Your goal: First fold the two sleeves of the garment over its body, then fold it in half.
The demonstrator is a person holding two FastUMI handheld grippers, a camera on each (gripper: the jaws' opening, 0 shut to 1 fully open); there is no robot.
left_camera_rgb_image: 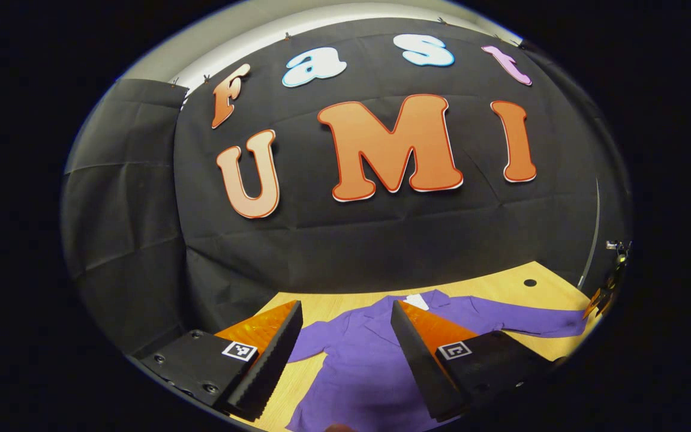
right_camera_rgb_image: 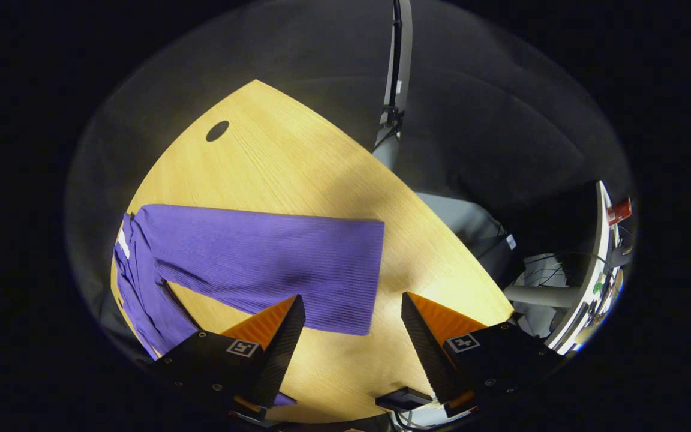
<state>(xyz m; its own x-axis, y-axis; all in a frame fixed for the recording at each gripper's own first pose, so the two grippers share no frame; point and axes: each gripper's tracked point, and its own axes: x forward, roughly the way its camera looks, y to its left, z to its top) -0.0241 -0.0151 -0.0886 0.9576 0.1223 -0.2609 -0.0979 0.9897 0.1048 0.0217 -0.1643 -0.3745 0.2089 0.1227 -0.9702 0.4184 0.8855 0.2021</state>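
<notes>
Garment (left_camera_rgb_image: 357, 366) hem cut off, sleeve (right_camera_rgb_image: 273, 264) flat

Left gripper (left_camera_rgb_image: 345, 336) and right gripper (right_camera_rgb_image: 351, 330) gape (fingers apart).

Below me a light wooden worktop (right_camera_rgb_image: 297, 174) carries a purple garment (left_camera_rgb_image: 357, 366) spread flat on its surface. In my right gripper view one sleeve (right_camera_rgb_image: 273, 264) lies straight out across the wood toward 3 o'clock, its cuff well short of the edge. A dark round hole (right_camera_rgb_image: 217, 131) sits at 11 o'clock.
</notes>
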